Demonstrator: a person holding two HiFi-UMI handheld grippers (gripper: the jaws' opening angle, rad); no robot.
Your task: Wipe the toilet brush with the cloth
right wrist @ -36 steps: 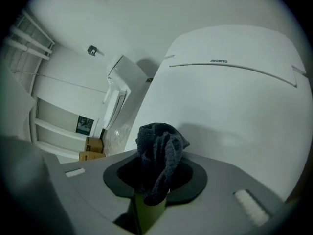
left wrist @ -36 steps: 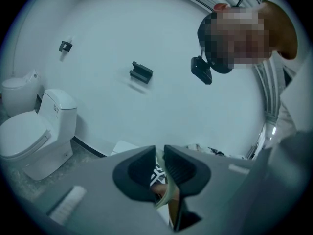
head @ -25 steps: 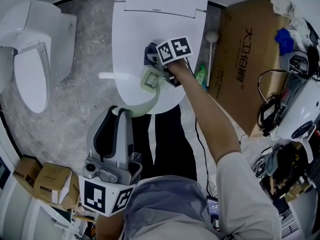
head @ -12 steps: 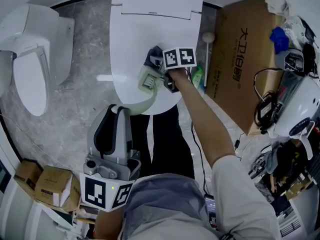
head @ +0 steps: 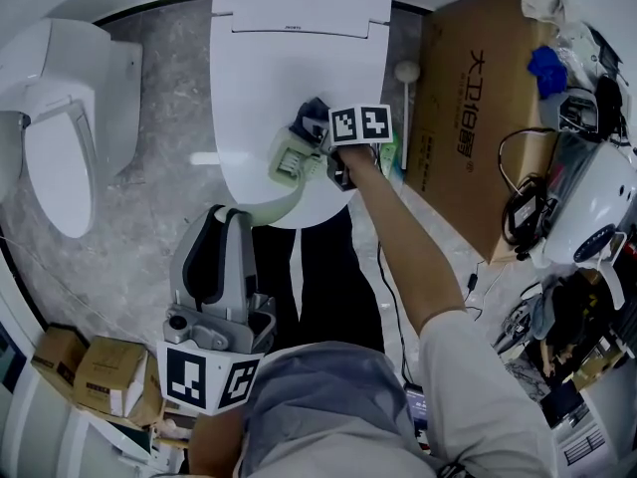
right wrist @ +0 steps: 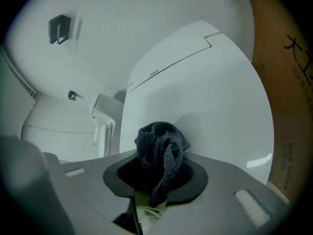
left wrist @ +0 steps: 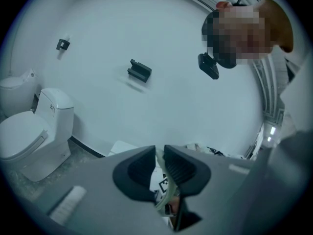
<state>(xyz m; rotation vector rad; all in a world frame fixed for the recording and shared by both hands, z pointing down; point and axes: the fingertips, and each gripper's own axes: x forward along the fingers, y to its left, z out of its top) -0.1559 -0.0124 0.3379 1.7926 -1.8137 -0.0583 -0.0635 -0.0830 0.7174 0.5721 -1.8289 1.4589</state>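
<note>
Mid-wipe, I judge: the left gripper [left wrist: 160,168] pinches the pale-green toilet brush [head: 292,159] over the closed toilet lid [head: 289,58], the right gripper [right wrist: 155,182] clamps the cloth [right wrist: 159,148], seemingly touching its head; rubbing comes next.

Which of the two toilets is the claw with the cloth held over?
The middle toilet, beside the big cardboard box; the right claw holds the cloth right above it. The other toilet stands off left.
</note>
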